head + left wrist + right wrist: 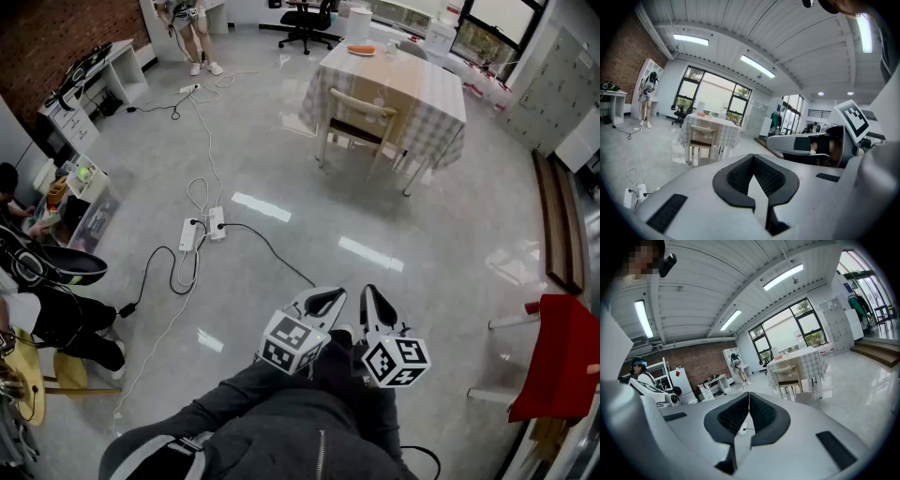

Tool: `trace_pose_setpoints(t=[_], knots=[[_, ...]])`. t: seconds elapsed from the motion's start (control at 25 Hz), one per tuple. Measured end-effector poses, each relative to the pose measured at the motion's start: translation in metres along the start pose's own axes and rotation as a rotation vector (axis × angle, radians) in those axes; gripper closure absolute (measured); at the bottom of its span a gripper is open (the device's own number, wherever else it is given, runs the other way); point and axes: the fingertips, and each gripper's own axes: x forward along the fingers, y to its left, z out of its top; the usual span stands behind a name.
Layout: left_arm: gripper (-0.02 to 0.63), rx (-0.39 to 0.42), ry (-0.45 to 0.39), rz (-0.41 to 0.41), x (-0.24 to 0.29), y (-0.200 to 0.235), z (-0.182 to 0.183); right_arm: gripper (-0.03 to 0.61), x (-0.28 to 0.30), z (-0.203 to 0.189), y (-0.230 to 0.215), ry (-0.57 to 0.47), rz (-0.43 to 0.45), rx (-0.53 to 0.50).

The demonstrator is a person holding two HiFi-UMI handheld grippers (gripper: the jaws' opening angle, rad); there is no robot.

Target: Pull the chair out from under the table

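A pale wooden chair (355,128) stands tucked under a table (441,94) with a checked cloth, far across the room. It also shows in the left gripper view as the chair (701,138) and in the right gripper view as the chair (788,379). My left gripper (328,298) and right gripper (376,302) are side by side close to my body, well short of the chair. Both are shut with nothing between their jaws, pointing roughly level toward the table.
Power strips (201,230) and cables (187,272) lie on the grey floor to the left. A red chair (562,361) stands at the right. A person (187,28) stands at the back left; another sits at the left edge. An office chair (309,23) is behind the table.
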Motion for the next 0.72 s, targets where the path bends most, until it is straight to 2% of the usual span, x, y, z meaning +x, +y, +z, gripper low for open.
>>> trace_pose_setpoints(t=[0.24, 0.44, 0.72], knots=[[0.606, -0.010, 0.008, 0.019, 0.035, 0.003, 0.003, 0.568, 0.014, 0.006, -0.028, 0.024, 0.021, -0.001], [0.606, -0.003, -0.001, 0.040, 0.077, 0.008, 0.019, 0.568, 0.031, 0.026, -0.064, 0.020, 0.037, -0.013], [0.606, 0.021, -0.006, 0.021, 0.141, 0.006, 0.036, 0.566, 0.054, 0.052, -0.119, -0.006, 0.058, 0.016]])
